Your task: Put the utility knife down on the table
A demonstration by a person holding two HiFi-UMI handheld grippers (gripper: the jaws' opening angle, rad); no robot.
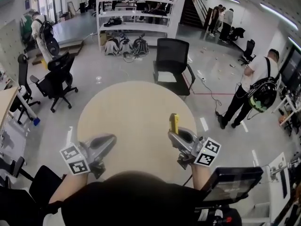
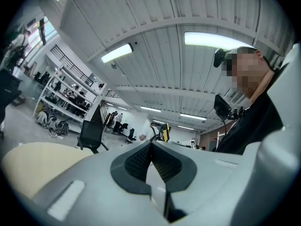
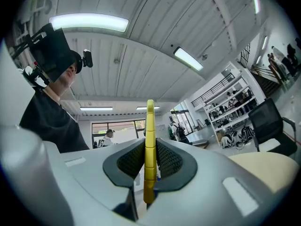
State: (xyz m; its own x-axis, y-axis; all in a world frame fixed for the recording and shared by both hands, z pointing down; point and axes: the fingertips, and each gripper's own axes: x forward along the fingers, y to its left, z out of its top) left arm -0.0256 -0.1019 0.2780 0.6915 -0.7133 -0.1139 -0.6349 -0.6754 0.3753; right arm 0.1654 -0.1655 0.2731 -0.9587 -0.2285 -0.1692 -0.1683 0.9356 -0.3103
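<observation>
Yellow utility knife (image 3: 149, 147) pinched by flat sides in right gripper (image 1: 176, 133), upright above table (image 1: 127, 107) near edge, likely for controlled lowering; left gripper (image 1: 109, 140) jaws together, empty, over table's near-left edge

This is a big open-plan office or lab hall with a grey floor. Seen from the round table (image 1: 131, 112), a black office chair (image 1: 171, 62) stands at twelve o'clock and a swivel chair (image 1: 59, 76) at ten. White shelves (image 1: 136, 13) with backpacks (image 1: 124, 45) at their foot stand farther off at twelve, and a staircase (image 1: 190, 11) at one. A desk (image 1: 5, 105) sits at nine. Strip lights (image 3: 88, 21) line the ribbed ceiling.
</observation>
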